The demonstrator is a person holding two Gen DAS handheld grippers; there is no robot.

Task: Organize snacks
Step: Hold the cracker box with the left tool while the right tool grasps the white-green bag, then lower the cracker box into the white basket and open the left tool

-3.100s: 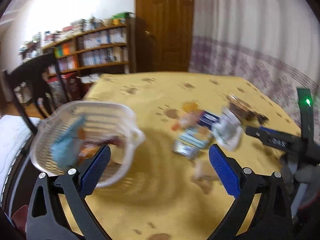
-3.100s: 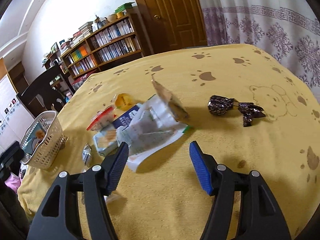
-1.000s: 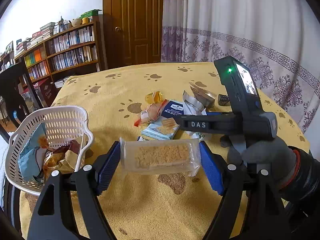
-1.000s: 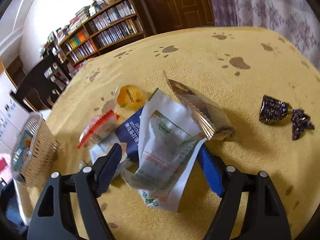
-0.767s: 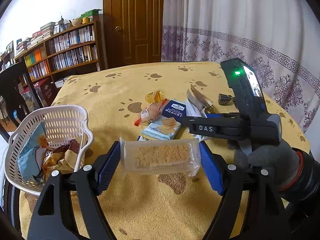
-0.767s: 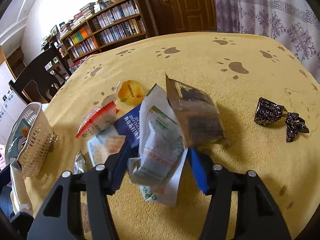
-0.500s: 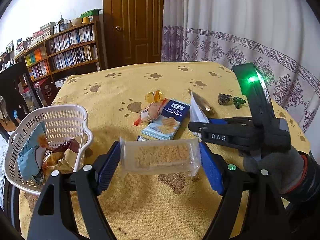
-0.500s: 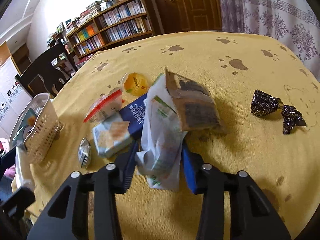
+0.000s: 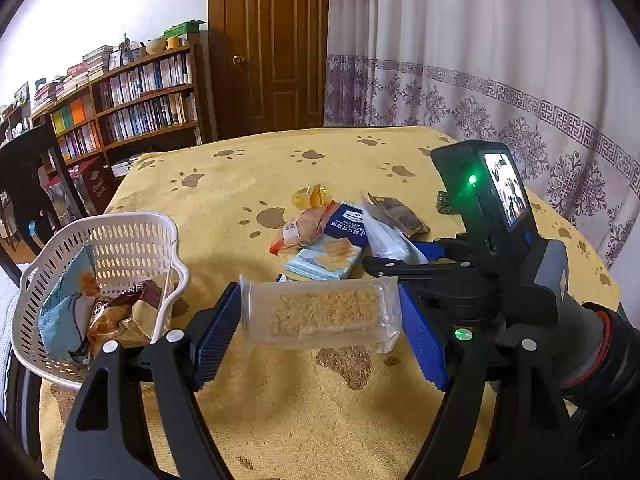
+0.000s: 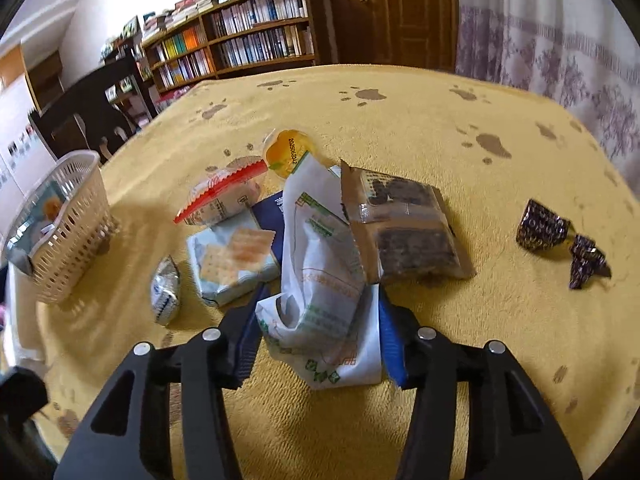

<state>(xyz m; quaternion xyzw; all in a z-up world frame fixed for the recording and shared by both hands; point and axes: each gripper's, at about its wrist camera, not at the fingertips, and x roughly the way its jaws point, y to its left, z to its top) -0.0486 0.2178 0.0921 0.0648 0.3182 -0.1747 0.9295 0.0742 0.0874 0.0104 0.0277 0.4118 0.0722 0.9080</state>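
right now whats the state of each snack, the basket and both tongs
left tongs: shut on clear-wrapped bar
clear-wrapped bar: held above the table, level
right tongs: shut on white pouch
white pouch: crumpled, gripped at its near end
brown packet: leaning on the white pouch
basket: upright, holds several packets
cracker pack: flat on the table
dark-wrapped candy: loose on the table

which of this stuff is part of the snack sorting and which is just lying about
Part of the job:
- white basket
- clear crumbly bar, in the left gripper
- white and green bag, in the right gripper
- cracker pack
- brown bag
- jelly cup
- dark foil candy

Just lying about:
- bookshelf
- door
- curtain
- chair
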